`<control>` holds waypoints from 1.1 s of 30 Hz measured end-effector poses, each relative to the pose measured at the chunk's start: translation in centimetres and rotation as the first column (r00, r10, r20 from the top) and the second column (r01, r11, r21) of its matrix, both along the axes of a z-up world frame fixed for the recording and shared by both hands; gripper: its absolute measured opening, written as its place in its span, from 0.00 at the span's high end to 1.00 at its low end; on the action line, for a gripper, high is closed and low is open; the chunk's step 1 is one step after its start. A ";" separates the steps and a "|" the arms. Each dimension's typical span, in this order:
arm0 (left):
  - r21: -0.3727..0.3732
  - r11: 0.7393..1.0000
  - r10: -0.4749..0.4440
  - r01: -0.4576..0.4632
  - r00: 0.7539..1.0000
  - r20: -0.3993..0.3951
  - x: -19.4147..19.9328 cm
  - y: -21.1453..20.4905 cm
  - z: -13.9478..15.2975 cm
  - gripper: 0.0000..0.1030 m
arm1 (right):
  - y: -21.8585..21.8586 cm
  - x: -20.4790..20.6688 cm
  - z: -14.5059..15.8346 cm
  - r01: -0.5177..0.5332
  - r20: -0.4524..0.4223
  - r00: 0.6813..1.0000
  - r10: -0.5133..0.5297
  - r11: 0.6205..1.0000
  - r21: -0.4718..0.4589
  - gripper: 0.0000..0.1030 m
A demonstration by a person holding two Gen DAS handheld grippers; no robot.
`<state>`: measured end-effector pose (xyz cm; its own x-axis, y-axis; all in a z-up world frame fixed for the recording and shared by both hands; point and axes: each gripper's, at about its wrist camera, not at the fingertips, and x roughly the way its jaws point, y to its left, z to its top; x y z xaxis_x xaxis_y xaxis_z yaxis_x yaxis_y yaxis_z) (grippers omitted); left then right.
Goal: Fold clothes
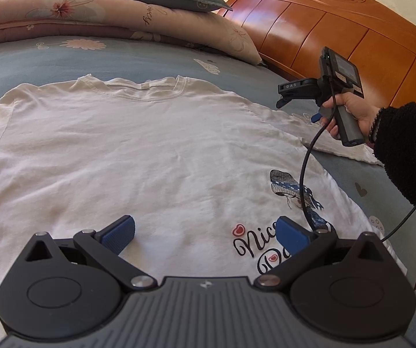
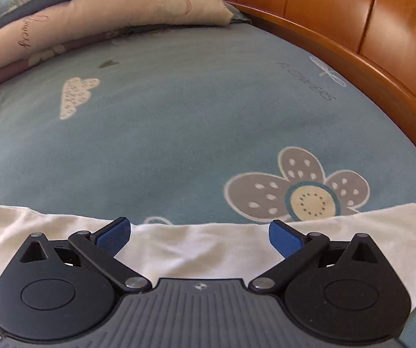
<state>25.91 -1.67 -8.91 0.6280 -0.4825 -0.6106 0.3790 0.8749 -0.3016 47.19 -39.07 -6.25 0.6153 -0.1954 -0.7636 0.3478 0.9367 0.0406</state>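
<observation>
On the bed (image 1: pixel 150 58), a white T-shirt (image 1: pixel 127 145) lies spread flat, front up, its collar toward the stacked pillows (image 1: pixel 150 3) and its hem toward the left wrist camera. A printed figure in a blue hat (image 1: pixel 290 187) and black script lettering with red hearts (image 1: pixel 251 243) mark the lower part of the shirt on the side nearer the wooden headboard (image 1: pixel 338 34). The bed sheet is blue-grey with flower and cloud prints.

Both blue pads of the left claw (image 1: pixel 205 236) stand wide apart above the shirt's lower front, with nothing between them; one pad (image 1: pixel 119 233) is over plain white cloth, the other (image 1: pixel 290 237) over the lettering.

A hand (image 1: pixel 350 116) in a black fleece sleeve (image 1: pixel 410 150) holds the right claw (image 1: pixel 280 101) by its grey handle, above the sleeve of the shirt (image 1: pixel 318 133) on the headboard side. A black cable (image 1: pixel 306 168) hangs from it and loops down across the print.

From the right wrist view, the right claw (image 2: pixel 199 236) is also spread wide and empty, its pads (image 2: pixel 113 236) over the white sleeve (image 2: pixel 208 249), whose edge lies straight across the sheet (image 2: pixel 179 130). Just past that edge a large grey flower print (image 2: pixel 300 188) shows on the sheet, partly covered by the cloth. Whether either claw touches the fabric cannot be told.
</observation>
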 end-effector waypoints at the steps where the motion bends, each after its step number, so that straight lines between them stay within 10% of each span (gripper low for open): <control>1: -0.004 1.000 0.002 -0.002 1.000 -0.002 0.0 0.1 0.0 0.01 | 1.3 0.1 0.6 -0.054 0.014 0.998 0.054 0.998 0.008 0.00; 6: -0.003 1.000 0.001 -0.001 1.000 0.000 -0.1 0.0 0.0 0.01 | 7.6 2.6 0.0 -0.206 -0.060 0.977 0.204 0.977 -0.044 0.00; 15: 0.052 0.997 0.063 -0.064 0.998 0.016 0.1 0.1 0.3 0.01 | 7.9 4.9 -1.6 -0.126 -0.047 0.991 0.125 0.992 -0.026 0.00; 27: 0.124 0.968 0.223 -0.217 0.974 -0.034 1.2 1.6 0.3 0.01 | 10.6 -7.5 13.3 -0.324 0.027 0.944 0.330 0.938 -0.123 0.00; 33: 0.112 0.965 0.246 -0.239 0.968 -0.052 1.0 2.2 0.7 0.01 | 14.5 -14.8 11.9 -0.423 -0.031 0.906 0.421 0.904 -0.068 0.00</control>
<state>26.95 0.52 -8.16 0.6757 -0.2525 -0.6925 0.1340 0.9659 -0.2215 32.41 -24.61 5.69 0.6405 0.0258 -0.7675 -0.0805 0.9962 -0.0337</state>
